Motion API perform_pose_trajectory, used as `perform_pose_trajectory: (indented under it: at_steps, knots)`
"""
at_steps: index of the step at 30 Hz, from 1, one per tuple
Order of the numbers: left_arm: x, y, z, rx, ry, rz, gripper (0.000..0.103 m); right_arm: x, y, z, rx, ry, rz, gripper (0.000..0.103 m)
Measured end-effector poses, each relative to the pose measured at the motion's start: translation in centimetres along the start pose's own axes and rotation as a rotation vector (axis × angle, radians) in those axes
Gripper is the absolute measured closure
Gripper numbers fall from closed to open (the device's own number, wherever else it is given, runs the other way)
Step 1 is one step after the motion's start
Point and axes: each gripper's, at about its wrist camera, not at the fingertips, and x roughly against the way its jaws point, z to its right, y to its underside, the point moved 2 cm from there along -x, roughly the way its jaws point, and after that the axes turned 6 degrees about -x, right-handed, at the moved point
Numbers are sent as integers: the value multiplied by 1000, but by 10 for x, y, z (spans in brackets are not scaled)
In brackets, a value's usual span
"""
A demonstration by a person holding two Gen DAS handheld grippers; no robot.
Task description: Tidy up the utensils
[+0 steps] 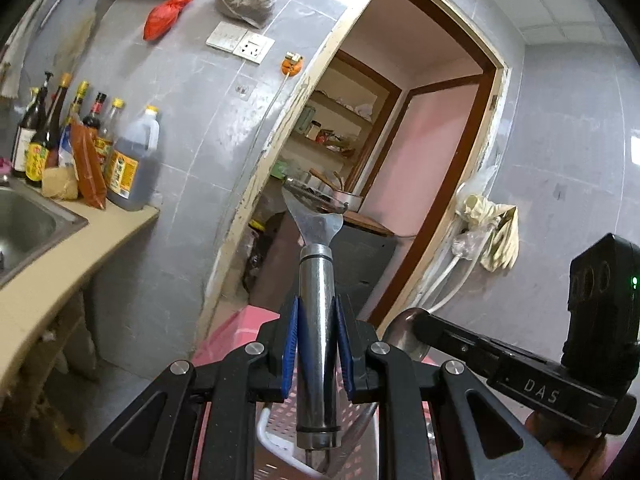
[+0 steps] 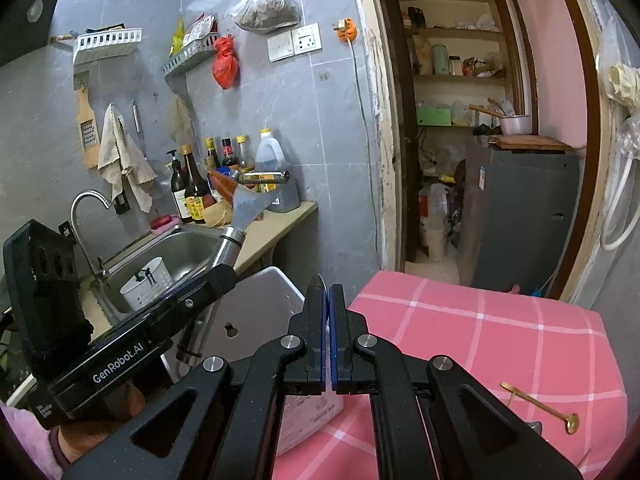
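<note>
My left gripper [image 1: 317,305] is shut on the round steel handle of a peeler [image 1: 314,216], whose forked head points up and away. In the right wrist view the same peeler [image 2: 250,204] sticks out of the left gripper [image 2: 224,276] above a white perforated basket [image 2: 260,304]. That basket [image 1: 280,432] sits directly below the peeler handle. A steel spoon [image 1: 402,334] leans in it, its bowl just beside the tip of my right gripper [image 1: 418,330]. My right gripper [image 2: 329,294] is shut with nothing between its pads. A small gold spoon [image 2: 536,404] lies on the pink checked cloth [image 2: 480,332].
A steel sink [image 2: 192,248] with a white cup [image 2: 148,284] in it lies to the left. Sauce bottles [image 2: 224,168] line the counter's far end. An open doorway [image 2: 460,120] leads to a grey cabinet [image 2: 524,208] and shelves.
</note>
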Motion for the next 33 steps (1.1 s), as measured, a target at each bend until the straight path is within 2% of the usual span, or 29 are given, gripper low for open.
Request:
perform_pose_trajectory:
  at_steps: [14,30,32,33]
  knots:
    - [8,-2,4,-91,-45,-37,85,-8,9,-1,-35,-50,-55,100]
    - [20,-1,0,-64,-42,-96,81,-9,13,2,-71,-94,-83,96]
    - [23,-1,1,-64,-48,-96,80,-7,12,1,-73,-85,-77,93]
    - [25,-1,2,-61,-45,-95,80,-5,13,2,-79,-80,-70,86]
